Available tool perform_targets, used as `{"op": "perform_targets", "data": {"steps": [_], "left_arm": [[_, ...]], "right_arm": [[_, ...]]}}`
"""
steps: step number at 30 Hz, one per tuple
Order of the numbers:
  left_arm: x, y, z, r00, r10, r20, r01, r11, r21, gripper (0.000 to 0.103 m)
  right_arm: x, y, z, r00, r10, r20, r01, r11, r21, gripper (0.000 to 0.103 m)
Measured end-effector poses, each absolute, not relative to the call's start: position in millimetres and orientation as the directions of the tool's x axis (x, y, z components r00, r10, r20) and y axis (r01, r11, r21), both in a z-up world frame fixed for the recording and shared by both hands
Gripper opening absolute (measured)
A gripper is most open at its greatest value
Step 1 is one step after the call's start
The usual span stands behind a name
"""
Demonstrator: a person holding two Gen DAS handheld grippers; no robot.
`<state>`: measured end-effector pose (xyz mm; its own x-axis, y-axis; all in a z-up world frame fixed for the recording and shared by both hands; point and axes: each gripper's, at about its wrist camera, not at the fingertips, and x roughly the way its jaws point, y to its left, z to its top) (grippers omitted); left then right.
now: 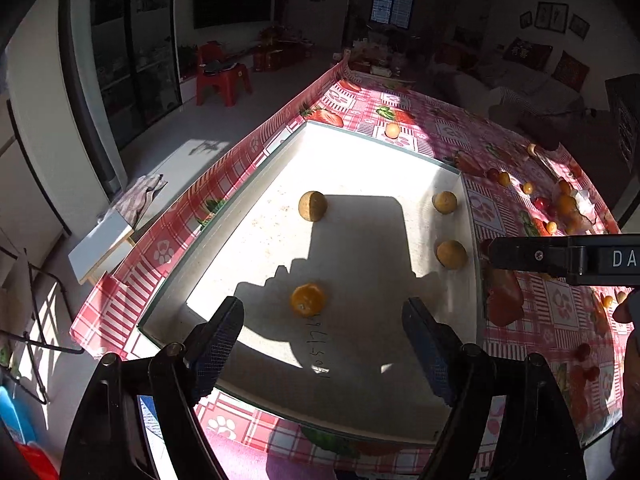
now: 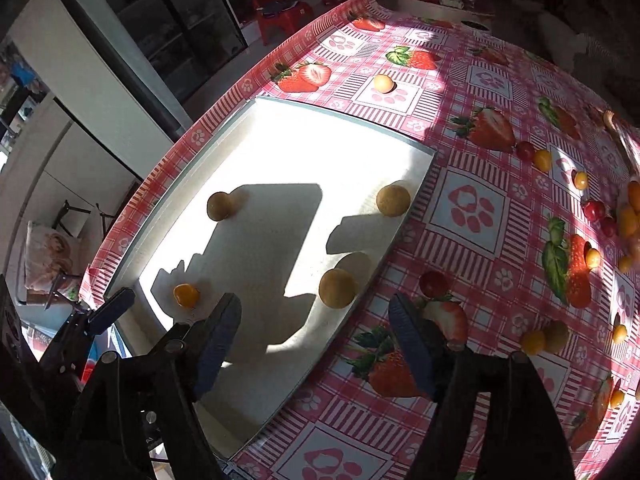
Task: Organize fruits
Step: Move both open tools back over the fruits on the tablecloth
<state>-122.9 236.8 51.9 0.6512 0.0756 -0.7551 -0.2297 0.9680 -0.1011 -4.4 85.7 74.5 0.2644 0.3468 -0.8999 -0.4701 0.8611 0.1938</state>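
left tongs (image 1: pixel 322 322) apart, empty, above orange fruit (image 1: pixel 307 300) in white tray (image 1: pixel 471 216); right tongs (image 2: pixel 314 320) apart, empty.

Dim room, red plastic chair (image 1: pixel 221 76), sunlit floor (image 1: pixel 192 152)

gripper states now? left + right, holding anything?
Left gripper: open, empty, above the orange fruit in the white tray.
Right gripper: open, empty, over the tray's edge.
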Motion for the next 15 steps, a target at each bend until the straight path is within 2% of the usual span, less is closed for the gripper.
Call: {"op": "perform_targets", "data": {"steps": [15], "left_arm": [[-119, 137, 83, 0.682, -0.155, -0.714, 0.123, 0.988, -0.096, 0.082]], "right_arm": [[-81, -57, 95, 0.422, 0.183, -0.888, -0.129, 0.982, 0.14, 0.08]]}}
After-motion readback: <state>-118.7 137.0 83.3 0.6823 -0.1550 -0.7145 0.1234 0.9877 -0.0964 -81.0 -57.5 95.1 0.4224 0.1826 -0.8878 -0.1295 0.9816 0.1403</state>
